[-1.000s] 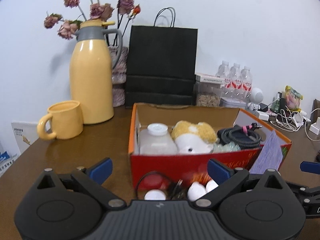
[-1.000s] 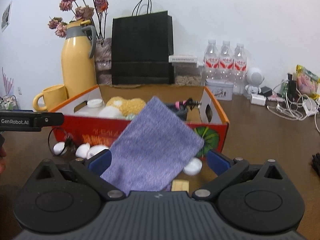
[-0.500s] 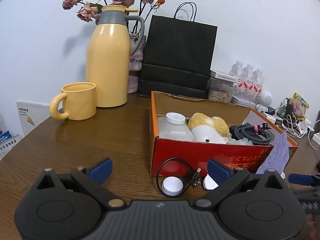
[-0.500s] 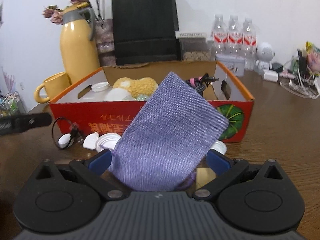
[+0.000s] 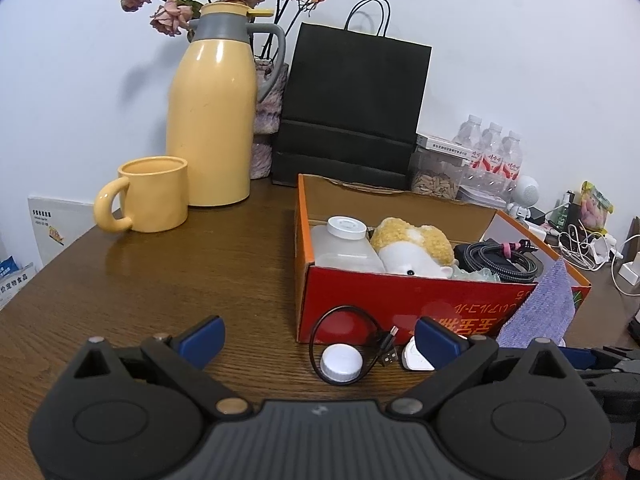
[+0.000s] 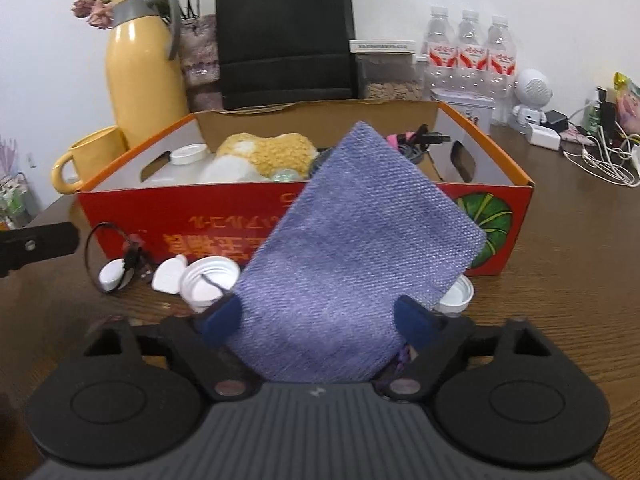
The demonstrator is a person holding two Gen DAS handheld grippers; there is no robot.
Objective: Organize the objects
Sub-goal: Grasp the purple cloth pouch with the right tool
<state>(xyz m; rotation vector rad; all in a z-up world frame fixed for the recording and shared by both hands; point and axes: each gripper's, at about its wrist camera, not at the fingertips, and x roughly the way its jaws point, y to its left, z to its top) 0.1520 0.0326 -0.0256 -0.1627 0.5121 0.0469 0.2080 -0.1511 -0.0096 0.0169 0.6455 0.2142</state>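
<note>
Jaws, right gripper (image 6: 318, 320): they have just been closing, with the purple woven pouch (image 6: 352, 256) between them; the blue pads sit at its two lower edges, seemingly touching, but a firm clamp cannot be confirmed. Jaws, left gripper (image 5: 320, 334): wide apart, nothing between them, held low over the table (image 5: 180, 280) in front of the box.

Step in hand: taking up the pouch for stowing, judged from the closing jaws and the box just behind it.

Next move calls for: a completed pinch, then a lift clear of the near wall of the red cardboard box (image 6: 508, 204) and a release over the free space at its right end. The cloth is limp and may fold or slip.

Item, pouch: lilac-blue coarse weave, flat, roughly rectangular, standing tilted with one corner upward, in front of the box's near wall and outside it.

Box contents: white-capped plastic jar (image 5: 344, 244), yellow-and-white plush toy (image 5: 412, 248), coiled black cable (image 5: 500, 260).

Loose on the table before the box: white bottle caps (image 6: 208, 280), a thin black looped cable (image 5: 348, 344).
</note>
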